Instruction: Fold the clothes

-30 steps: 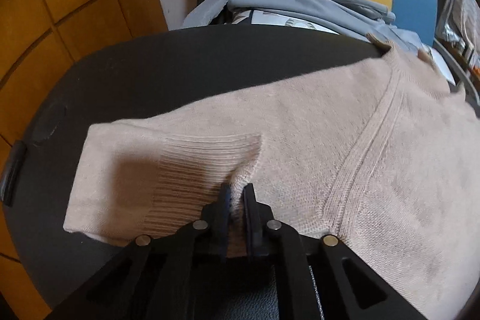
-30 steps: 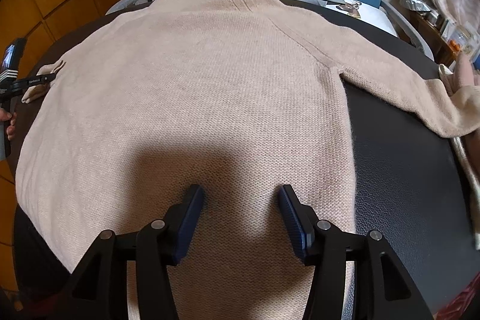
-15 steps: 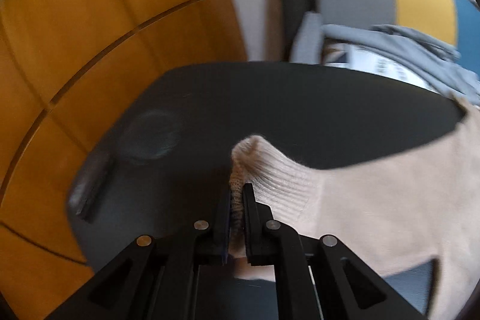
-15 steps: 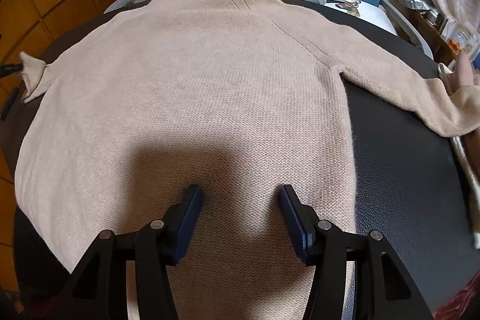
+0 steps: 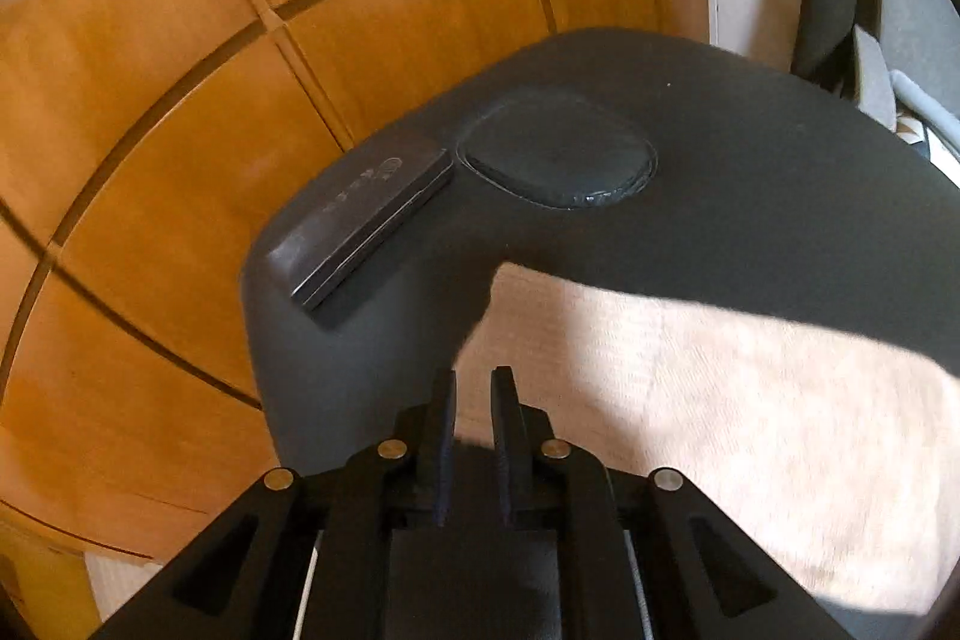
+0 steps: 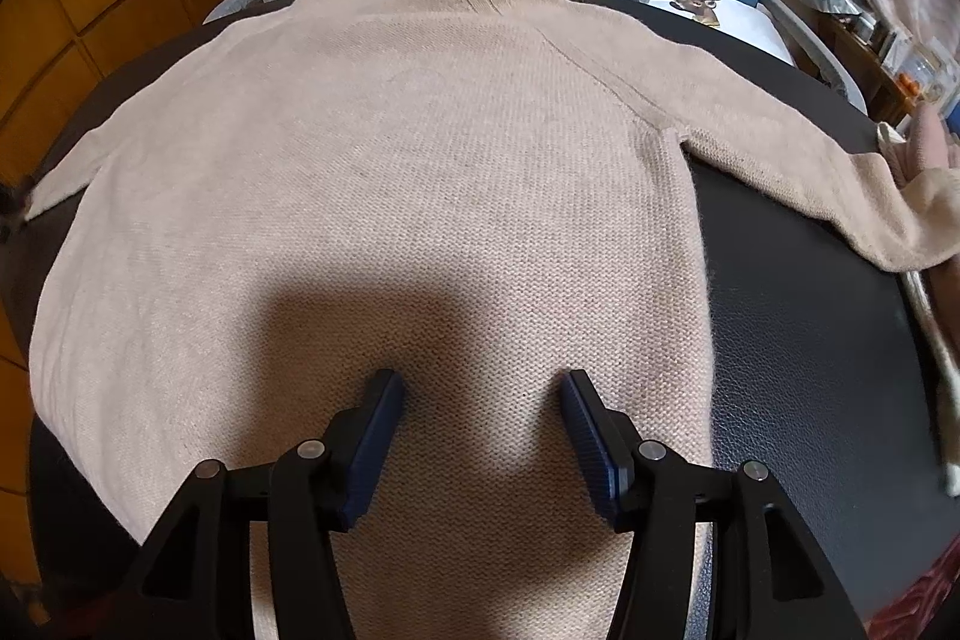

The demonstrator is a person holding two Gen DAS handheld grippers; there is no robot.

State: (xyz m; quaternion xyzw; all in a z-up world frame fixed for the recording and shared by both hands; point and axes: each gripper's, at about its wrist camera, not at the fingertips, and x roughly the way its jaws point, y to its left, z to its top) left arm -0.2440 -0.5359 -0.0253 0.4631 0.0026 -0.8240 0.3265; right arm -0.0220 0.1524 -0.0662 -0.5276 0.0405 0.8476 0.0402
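One beige sweater (image 6: 384,196) flat on the black table (image 6: 798,340) (wood-panel wall (image 5: 180,100) behind); right gripper (image 6: 480,388) spread wide above it, left gripper (image 5: 474,388) nearly closed, gripping nothing.

Sweater (image 6: 384,172) hem cut off below frame; right cuff (image 6: 924,220) partly cut by frame edge.

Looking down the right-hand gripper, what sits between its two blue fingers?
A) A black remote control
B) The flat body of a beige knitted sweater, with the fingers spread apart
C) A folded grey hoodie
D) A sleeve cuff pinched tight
B: the right gripper has its fingers spread wide over the body of the beige sweater, which lies spread flat on the dark table.
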